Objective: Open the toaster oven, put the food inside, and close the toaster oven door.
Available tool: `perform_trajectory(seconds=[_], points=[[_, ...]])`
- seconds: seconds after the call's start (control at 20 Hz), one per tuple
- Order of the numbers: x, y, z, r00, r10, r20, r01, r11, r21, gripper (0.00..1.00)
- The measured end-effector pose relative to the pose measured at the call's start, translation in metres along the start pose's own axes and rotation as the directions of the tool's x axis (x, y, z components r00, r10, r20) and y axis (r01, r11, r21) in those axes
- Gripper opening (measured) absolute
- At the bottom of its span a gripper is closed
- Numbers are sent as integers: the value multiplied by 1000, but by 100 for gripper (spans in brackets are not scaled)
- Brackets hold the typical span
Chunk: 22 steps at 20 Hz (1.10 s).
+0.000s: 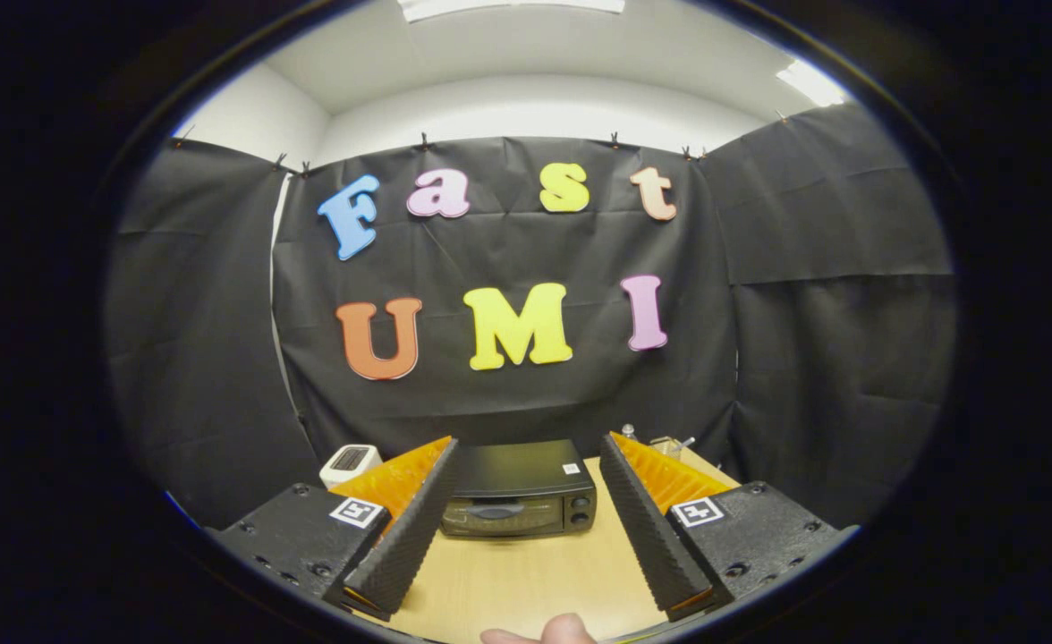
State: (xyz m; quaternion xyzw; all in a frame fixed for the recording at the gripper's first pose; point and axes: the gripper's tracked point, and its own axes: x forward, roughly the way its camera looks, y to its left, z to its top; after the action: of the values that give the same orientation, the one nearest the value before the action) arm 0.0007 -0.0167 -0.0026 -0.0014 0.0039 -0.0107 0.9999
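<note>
Gripper view: my gripper (526,465) spread wide, holding nothing; toaster oven (519,496) on the table (526,572) beyond the fingers, centred between them, door closed. Opening step not started; next I reach for the door handle (497,512)
</note>
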Motion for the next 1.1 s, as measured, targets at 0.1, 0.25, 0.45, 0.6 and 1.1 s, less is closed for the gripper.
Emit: perform_trajectory(seconds=[0.1, 0.25, 0.45, 0.6, 1.1], points=[[0, -3, -2, 1000, -2, -6, 2, 1000, 1, 100], [-2, -3, -3, 1000, 2, -11, -2, 1000, -7, 100], [-3, -4, -8, 1000, 10, -26, -11, 1000, -12, 100], [-2, -8, -6, 1000, 6, -21, -6, 1000, -14, 100], [59, 8, -30, 996, 52, -77, -52, 999, -4, 100]])
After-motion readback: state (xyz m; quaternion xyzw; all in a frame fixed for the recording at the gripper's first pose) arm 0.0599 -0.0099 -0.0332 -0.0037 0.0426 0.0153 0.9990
